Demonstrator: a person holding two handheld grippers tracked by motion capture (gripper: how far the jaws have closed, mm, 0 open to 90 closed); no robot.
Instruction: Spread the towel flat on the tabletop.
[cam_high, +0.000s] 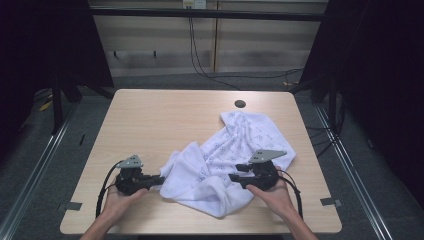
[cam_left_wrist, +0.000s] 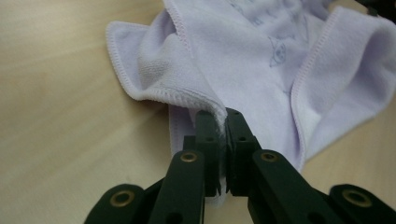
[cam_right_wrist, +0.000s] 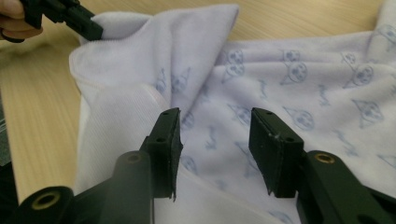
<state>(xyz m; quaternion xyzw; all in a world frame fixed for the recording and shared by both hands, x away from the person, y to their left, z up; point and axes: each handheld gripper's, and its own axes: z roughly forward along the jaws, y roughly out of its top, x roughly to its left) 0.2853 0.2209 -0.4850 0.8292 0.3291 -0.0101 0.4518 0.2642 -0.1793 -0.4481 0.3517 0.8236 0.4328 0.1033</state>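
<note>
Pinching only the hem, left gripper (cam_left_wrist: 223, 122) may lose the towel (cam_high: 220, 160); right gripper (cam_right_wrist: 215, 140) gapes empty above it.

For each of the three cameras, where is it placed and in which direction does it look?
High view: above the person's side, looking forward and down on the table; forearms, left hand-held gripper, right hand-held gripper.
Left gripper view: rides the left hand-held gripper, looking along jaws shut on the cloth hem.
Right gripper view: rides the right hand-held gripper, jaws open over the cloth; the left hand-held gripper at the top left.
All share the cloth.
</note>
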